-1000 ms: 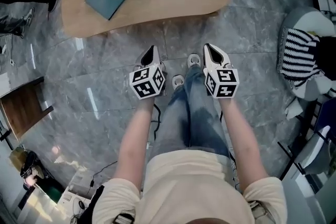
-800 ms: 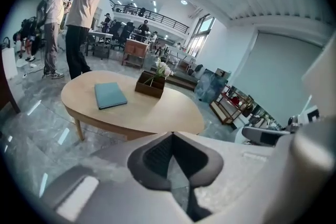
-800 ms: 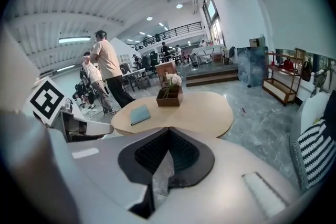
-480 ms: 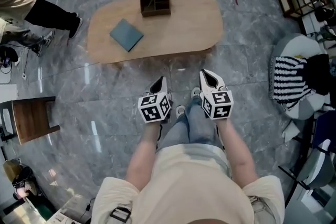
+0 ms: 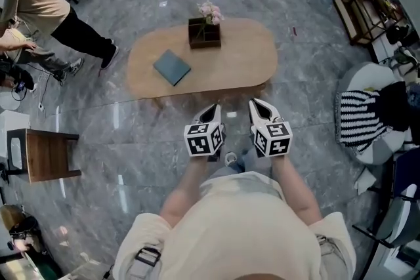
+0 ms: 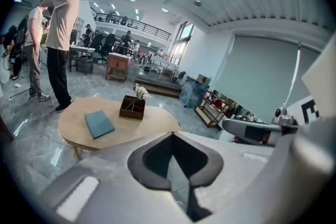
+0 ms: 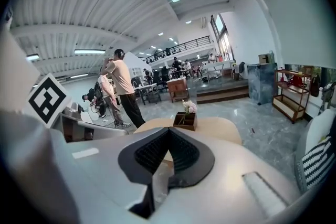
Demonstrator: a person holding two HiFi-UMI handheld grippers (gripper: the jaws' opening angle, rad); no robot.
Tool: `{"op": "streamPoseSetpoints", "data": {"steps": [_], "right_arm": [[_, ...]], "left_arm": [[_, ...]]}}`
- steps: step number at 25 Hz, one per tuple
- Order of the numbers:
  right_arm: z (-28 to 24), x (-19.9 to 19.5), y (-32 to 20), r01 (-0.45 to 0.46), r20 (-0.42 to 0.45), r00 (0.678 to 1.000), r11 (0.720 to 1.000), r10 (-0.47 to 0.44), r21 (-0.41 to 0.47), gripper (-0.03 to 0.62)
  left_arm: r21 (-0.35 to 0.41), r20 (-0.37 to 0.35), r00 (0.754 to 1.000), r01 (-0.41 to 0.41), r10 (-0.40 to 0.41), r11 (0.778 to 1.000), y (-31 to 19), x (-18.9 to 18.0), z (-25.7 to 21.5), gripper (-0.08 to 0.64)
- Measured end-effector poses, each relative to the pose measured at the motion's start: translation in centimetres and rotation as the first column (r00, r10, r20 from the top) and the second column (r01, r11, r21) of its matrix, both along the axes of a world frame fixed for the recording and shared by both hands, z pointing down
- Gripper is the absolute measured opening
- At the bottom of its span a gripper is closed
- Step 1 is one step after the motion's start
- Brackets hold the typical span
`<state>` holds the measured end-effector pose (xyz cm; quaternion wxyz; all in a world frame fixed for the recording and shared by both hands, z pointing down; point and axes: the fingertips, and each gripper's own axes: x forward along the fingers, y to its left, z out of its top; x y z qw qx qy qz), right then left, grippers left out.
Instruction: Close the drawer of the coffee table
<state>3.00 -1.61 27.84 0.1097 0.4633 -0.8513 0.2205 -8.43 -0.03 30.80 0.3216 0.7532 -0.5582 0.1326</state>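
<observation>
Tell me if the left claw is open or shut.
Shut: in the left gripper view the left claw has its jaws pressed together, nothing between them.

The coffee table (image 5: pixel 239 62) has a pale wooden top, a long rounded oval, and stands level on the grey marbled floor (image 5: pixel 164 134), long side across the head view. Its near edge runs smooth (the drawer itself cannot be made out).

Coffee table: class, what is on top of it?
On the coffee table lie a teal book and a dark box holding pink flowers. The surface beneath them is covered.
</observation>
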Motion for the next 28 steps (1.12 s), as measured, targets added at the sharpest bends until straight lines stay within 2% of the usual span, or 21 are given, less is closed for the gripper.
{"op": "streamPoseSetpoints", "data": {"steps": [10, 15, 21, 28], "right_arm": [[-5.4, -0.1, 1.8, 0.055, 0.023, 0.998, 0.995, -0.057, 0.085, -0.002], [-6.1, 0.0, 2.0, 0.068, 0.029, 0.997, 0.992, -0.072, 0.107, -0.002], [-5.9, 0.0, 2.2, 0.059, 0.038, 0.997, 0.993, -0.063, 0.103, -0.003], [-6.6, -0.3, 2.0, 0.048, 0.029, 0.998, 0.989, -0.052, 0.138, -0.003]], "left_arm": [[0.053, -0.031, 0.999, -0.009, 0.011, 0.999, 2.1, 0.7, -4.7, 0.001], [0.085, -0.035, 0.999, -0.016, 0.019, 0.996, 2.2, 1.1, -6.0, 0.002], [0.098, -0.040, 0.999, -0.015, 0.019, 0.995, 2.0, 1.0, -6.0, 0.001], [0.108, -0.047, 0.999, -0.015, 0.020, 0.994, 1.9, 0.6, -6.4, 0.002]]}}
